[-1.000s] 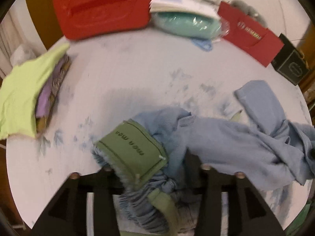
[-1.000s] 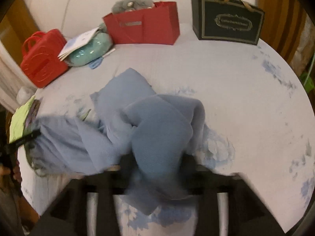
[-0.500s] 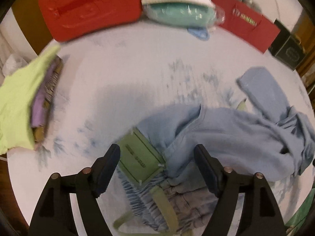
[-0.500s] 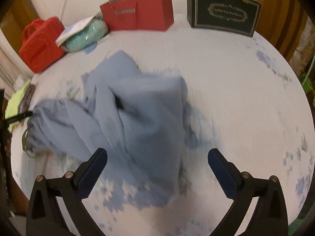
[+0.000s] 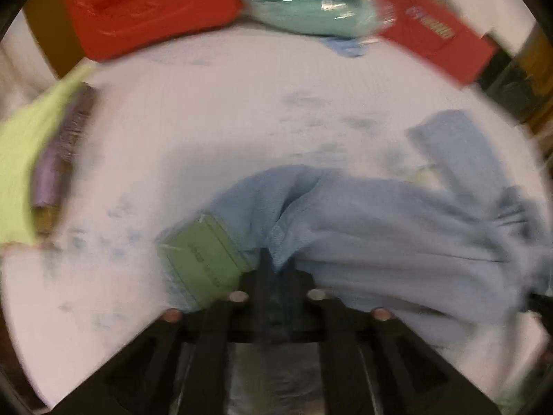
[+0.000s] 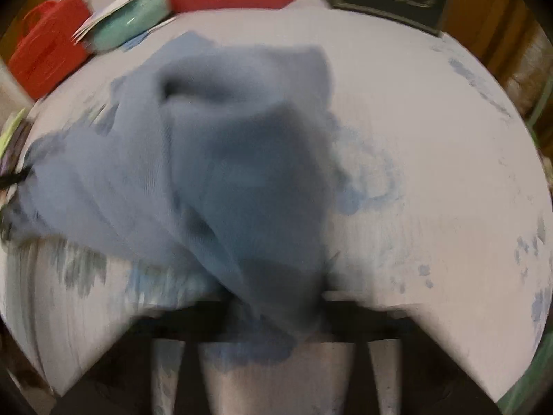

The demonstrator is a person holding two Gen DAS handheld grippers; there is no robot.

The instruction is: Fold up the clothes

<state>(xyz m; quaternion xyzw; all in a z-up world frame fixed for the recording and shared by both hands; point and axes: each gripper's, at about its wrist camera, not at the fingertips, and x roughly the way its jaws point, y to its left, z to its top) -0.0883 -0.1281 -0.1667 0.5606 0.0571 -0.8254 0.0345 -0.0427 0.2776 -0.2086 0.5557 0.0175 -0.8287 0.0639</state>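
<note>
The left gripper (image 5: 276, 278) is sitting at 6 o'clock in its own view with its jaws drawn together, pinching a fold of the blue garment (image 5: 390, 228) just beside the green patch (image 5: 204, 259) at about 7 o'clock of the frame centre. The garment is trailing from that pinch toward 3 o'clock across the white tablecloth (image 5: 193, 117), with one strip reaching up toward 2 o'clock. The right gripper (image 6: 276, 306) is likewise closed on a bunch of the same blue cloth (image 6: 221, 159), which is hanging in front of its camera and spreading toward 9 o'clock over the cloth-covered table. A red bag (image 5: 148, 3) is lying at 11 o'clock in the left view, a teal bundle (image 5: 311, 12) at 12, a red paper bag (image 5: 435, 34) at 1, and a lime green stack of clothes (image 5: 20, 166) at 9. Both views are blurring heavily.
</note>
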